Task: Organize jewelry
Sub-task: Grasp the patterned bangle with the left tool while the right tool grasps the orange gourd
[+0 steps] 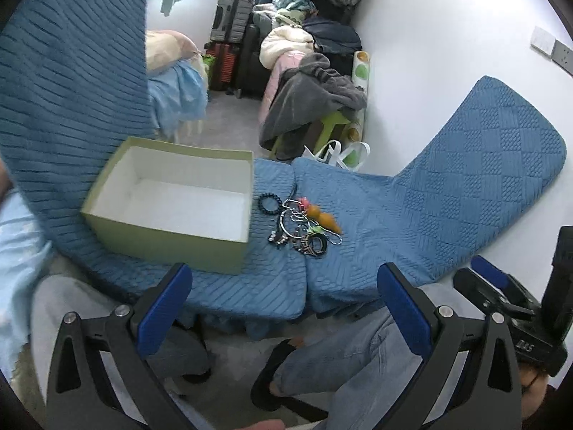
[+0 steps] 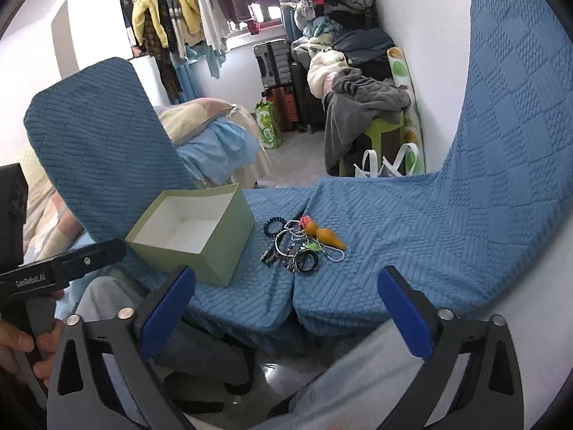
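On the blue seat cushion [image 2: 376,222]: a pile of jewelry [image 2: 299,242] is lying in a tangle just beside the green box [image 2: 195,231], which is sitting open with nothing showing inside.
Left gripper [image 1: 284,299]: hanging back short of the cushion edge, its blue pads spread wide and gripping nothing.
Right gripper [image 2: 286,302]: likewise hovering short of the pile, pads spread wide apart, nothing between them.
Step in hand: by my reckoning nothing is being lifted yet; a first piece is waiting to be picked.
Doing it well: the dark beaded bracelet [image 1: 268,202] is lying slightly off from the tangle and nearest the box, so it looks the easiest start.
Watch for: the ball chain [image 2: 333,252] and rings are overlapping, so a grab into the middle is likely to drag neighbours along.
Orange charm [image 1: 326,218]: bulky, probably best pinched across its narrow waist.
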{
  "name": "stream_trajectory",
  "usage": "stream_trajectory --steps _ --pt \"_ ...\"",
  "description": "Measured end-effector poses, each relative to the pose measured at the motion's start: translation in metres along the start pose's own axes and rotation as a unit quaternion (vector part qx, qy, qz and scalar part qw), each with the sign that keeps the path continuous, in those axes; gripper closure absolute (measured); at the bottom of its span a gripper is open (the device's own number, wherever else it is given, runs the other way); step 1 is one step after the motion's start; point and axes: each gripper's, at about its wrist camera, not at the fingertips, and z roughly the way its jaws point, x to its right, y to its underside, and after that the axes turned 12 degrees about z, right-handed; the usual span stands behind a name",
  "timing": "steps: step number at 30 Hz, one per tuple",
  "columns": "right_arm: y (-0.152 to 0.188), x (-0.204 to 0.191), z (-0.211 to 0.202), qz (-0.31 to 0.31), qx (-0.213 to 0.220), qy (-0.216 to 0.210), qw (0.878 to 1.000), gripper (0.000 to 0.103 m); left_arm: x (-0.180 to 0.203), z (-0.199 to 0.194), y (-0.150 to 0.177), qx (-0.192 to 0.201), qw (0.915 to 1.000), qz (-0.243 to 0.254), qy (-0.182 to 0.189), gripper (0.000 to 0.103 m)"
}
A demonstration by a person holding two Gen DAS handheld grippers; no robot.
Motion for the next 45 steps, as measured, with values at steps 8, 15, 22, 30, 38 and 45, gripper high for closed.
stream_trajectory --steps 8,15,22,30,38,45 --pt "-0.005 0.034 0.054 0.023 -0.009 -0.006 1.0 0.04 0.014 0.042 -0.002 -0.002 0.9997 -0.004 0.025 0.015" --pt "-0.021 0.067 0.106 0.048 -0.019 -0.018 0.999 0.053 0.024 0.078 -0.002 -0.004 0.9992 0.014 0.036 0.027" --pt "-0.023 0.089 0.168 0.051 -0.056 -0.037 0.996 0.057 0.029 0.115 -0.001 -0.026 0.9984 0.022 0.046 0.037" --pt "-0.02 0.095 0.211 0.047 -0.11 -0.051 0.992 0.061 0.035 0.168 -0.001 -0.064 0.9956 0.021 0.066 0.054" --pt "-0.028 0.097 0.256 0.007 -0.133 -0.053 0.99 0.071 0.032 0.218 -0.001 -0.093 0.9929 0.004 0.074 0.059" --pt "-0.03 0.091 0.277 -0.032 -0.135 -0.056 0.989 0.071 0.034 0.241 -0.001 -0.095 0.9936 0.012 0.06 0.069"
